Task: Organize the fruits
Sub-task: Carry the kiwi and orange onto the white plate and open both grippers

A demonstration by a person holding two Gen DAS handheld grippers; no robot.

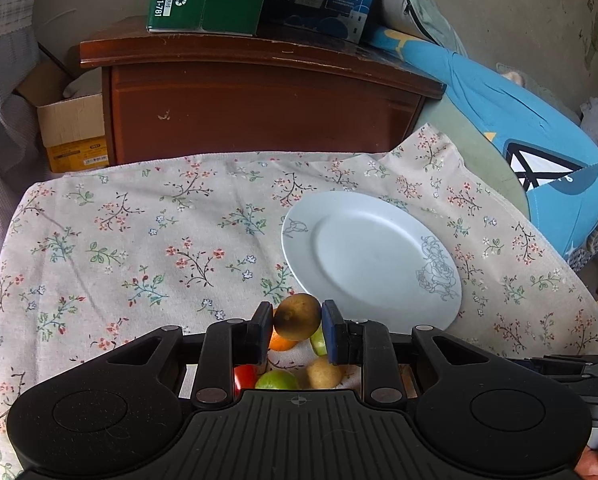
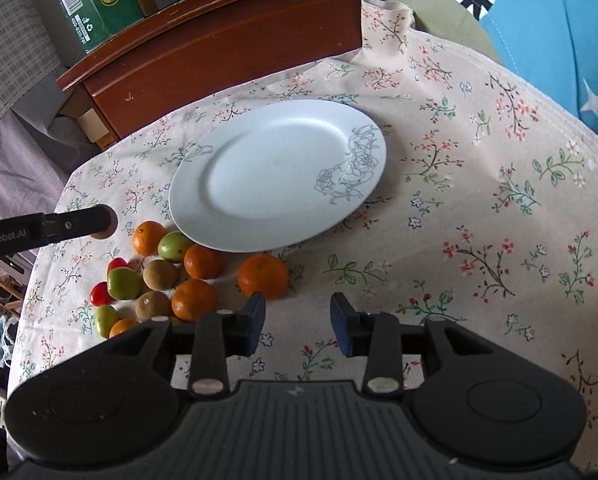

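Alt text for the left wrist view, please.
The left claw grips a small brown fruit above a pile of fruit on a floral tablecloth. An empty pale blue plate sits just ahead to the right.

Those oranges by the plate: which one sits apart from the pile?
The orange just ahead of the right gripper, alone on the cloth right of the clustered fruit.

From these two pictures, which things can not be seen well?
- Left wrist view: most of the fruit pile, behind the left gripper body.
- Right wrist view: the brown fruit it holds, mostly covered by its fingers.
- Right wrist view: pile's near edge, behind the right gripper.
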